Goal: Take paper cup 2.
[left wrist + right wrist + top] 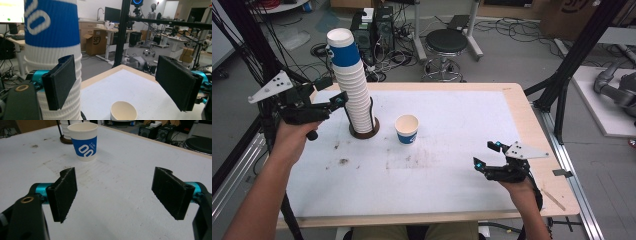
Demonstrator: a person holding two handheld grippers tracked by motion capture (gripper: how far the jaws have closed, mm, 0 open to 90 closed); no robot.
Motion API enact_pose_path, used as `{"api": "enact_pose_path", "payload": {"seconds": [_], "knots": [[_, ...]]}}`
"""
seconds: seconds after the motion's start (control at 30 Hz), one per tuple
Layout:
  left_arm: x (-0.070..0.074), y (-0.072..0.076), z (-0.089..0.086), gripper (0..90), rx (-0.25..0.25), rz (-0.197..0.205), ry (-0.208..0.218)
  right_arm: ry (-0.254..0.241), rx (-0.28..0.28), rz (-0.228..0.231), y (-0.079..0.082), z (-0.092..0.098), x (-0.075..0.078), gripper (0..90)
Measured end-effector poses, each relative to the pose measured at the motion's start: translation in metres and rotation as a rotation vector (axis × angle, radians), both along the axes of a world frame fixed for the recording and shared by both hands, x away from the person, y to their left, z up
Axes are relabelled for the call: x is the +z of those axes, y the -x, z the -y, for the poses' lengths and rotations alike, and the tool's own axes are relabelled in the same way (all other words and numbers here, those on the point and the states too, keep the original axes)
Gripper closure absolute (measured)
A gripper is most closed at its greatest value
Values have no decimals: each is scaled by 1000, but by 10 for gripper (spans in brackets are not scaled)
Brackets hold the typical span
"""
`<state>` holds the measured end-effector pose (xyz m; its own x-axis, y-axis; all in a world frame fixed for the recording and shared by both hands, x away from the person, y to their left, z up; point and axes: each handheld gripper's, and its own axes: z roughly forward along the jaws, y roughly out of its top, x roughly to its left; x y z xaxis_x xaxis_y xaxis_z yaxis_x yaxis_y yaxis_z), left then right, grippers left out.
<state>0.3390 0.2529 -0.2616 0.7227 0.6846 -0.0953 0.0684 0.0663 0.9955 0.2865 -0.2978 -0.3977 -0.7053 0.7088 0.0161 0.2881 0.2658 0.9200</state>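
White matting [437, 170] is covering the wooden-edged table [522, 115], showing scattered dark smudges near the person's side. Nearest, at the right front, the right gripper [486, 155] is hovering low over the mat with its jaws spread wide and nothing between them; in the right gripper view its black pads [63, 192] are framing bare mat. Further in, near the middle, a single paper cup [407, 129] with a blue band is standing upright, mouth up, apart from both grippers. Just left of it, a tall stack of paper cups [354, 95] is rising from a round dark base [364, 133]. The left gripper [338, 102] is being held raised beside the stack's left flank, jaws standing wide apart and pinching nothing; whether one pad [60, 81] is touching the stack is not clear
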Motion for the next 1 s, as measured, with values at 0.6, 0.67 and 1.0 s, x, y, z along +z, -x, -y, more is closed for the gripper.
{"api": "enact_pose_path", "payload": {"seconds": [0.6,0.67,1.0], "knots": [[44,-33,-10,168,71,4,-60,-5,1,-1,0,2,1,210],[49,-39,-11,167,89,4,-68,-8,1,0,0,1,0,210],[60,-61,-10,167,118,-28,-88,-13,6,-3,-1,2,0,210]]}}
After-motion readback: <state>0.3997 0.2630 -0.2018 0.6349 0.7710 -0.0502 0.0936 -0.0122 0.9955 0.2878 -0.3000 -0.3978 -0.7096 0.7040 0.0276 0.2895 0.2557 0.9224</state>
